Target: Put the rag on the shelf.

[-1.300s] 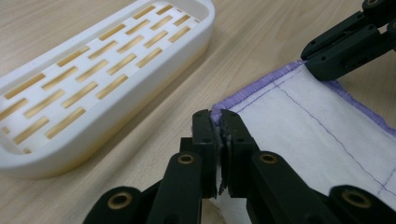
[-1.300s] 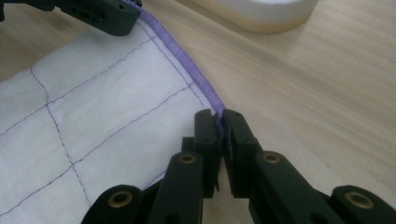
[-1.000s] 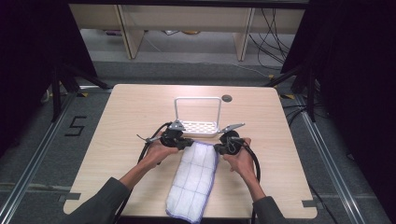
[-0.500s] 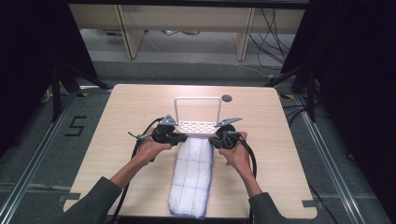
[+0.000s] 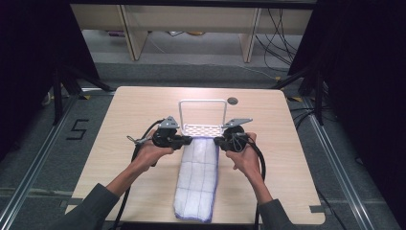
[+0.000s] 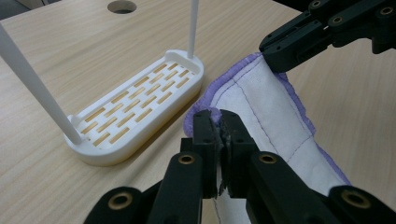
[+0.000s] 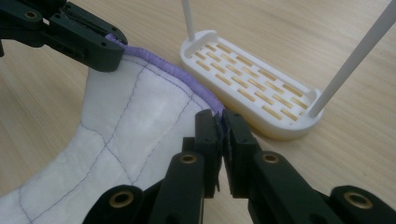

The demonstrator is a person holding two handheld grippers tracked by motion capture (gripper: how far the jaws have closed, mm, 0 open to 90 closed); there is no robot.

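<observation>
A white quilted cloth (image 5: 197,179) with purple edging and stitching lies lengthwise on the table, its far end lifted. My left gripper (image 5: 187,140) is shut on the cloth's far left corner (image 6: 215,115). My right gripper (image 5: 218,141) is shut on the far right corner (image 7: 218,114). Both corners hang just above the wood, right in front of a white slotted rack (image 5: 202,128) with a tall hoop handle (image 5: 203,102). In the left gripper view the rack's base (image 6: 135,107) sits left of the cloth (image 6: 261,112). In the right gripper view the base (image 7: 252,74) sits right of the cloth (image 7: 135,126).
The light wooden table (image 5: 119,124) has a round cable hole (image 5: 232,101) behind the rack. The cloth's near end reaches the front edge. Black cables trail from both grippers along the forearms. Dark curtains and metal frame legs flank the table.
Both grippers have carried the cloth's far corners forward toward the rack. The cloth has stretched out longer and narrower, sliding away from the front edge.
</observation>
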